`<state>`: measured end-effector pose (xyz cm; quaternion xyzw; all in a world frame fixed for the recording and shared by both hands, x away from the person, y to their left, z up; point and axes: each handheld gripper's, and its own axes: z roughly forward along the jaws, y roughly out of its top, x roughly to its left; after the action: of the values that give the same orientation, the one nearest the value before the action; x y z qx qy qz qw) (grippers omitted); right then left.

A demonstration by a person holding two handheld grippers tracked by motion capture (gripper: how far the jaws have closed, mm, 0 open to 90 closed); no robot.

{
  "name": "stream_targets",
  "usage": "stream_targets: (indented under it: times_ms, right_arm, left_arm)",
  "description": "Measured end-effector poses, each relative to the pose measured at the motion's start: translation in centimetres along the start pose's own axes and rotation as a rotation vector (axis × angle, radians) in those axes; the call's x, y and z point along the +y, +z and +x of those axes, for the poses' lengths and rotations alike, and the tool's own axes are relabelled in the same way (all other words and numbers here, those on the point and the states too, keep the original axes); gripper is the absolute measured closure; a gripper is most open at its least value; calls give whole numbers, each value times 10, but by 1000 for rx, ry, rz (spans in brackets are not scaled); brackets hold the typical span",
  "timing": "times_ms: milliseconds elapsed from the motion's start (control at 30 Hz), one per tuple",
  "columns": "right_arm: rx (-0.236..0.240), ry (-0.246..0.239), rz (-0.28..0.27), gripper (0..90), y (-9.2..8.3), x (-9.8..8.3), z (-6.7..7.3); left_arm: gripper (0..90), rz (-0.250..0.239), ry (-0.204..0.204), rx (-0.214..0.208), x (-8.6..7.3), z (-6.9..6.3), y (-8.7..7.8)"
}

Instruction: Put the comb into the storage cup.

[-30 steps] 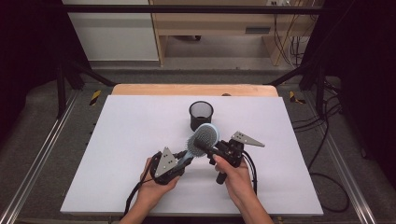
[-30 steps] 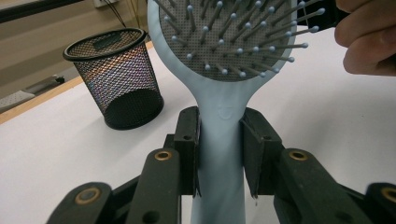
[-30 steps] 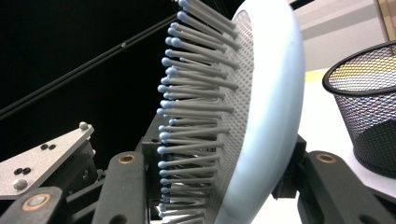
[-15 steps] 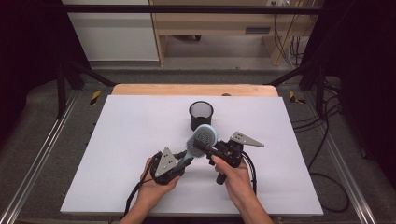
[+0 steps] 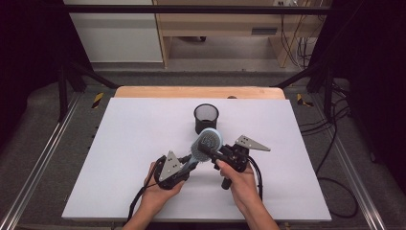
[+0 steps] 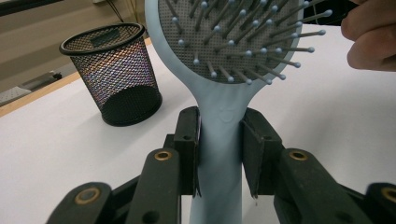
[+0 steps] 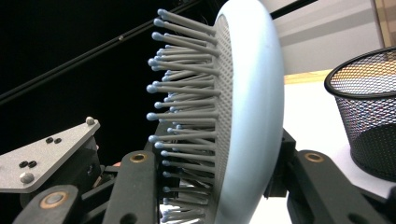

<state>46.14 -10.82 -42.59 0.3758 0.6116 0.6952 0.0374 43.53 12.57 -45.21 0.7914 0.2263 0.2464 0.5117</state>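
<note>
Left gripper (image 5: 187,163) clamped tight on the handle of the hairbrush (image 5: 207,144); in the left gripper view both pads press the light-blue neck (image 6: 219,140) just below the head, bristles facing the camera. Right gripper (image 5: 210,152) comes in from 3 o'clock on the brush head; its jaws have just been closing, with the head between them. In the right gripper view the head (image 7: 247,107) stands edge-on, one jaw on the bristle side, the other behind the smooth back. Can't tell whether the pads actually press it yet.

Brush held clear above the desk (image 5: 119,143), near the middle of its front half, handle pointing toward 7 o'clock, head toward 1 o'clock.

Black mesh cup (image 5: 206,118) stands upright on the desk at 12 o'clock from the brush head, near but apart from it. It is at upper left in the left gripper view (image 6: 112,74) and at the right edge in the right gripper view (image 7: 369,112).
</note>
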Motion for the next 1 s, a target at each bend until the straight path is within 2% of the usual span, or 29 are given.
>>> stream_targets:
  times_ms: [267, 367, 833, 1000]
  right_arm:
    - [-10, -3, 1, 591, 1, -1, 0]
    - [-12, -1, 1, 592, 1, 0, 1]
    - [-29, 21, -8, 592, 0, 0, 0]
    - [-38, 21, -15, 591, -1, 0, -1]
  left_arm:
    - [692, 5, -9, -6, 0, 1, 1]
    - [689, 5, -25, -13, 0, 2, 1]
    - [680, 4, -41, -14, 1, 3, 3]
    - [631, -12, -56, -13, 1, 3, 4]
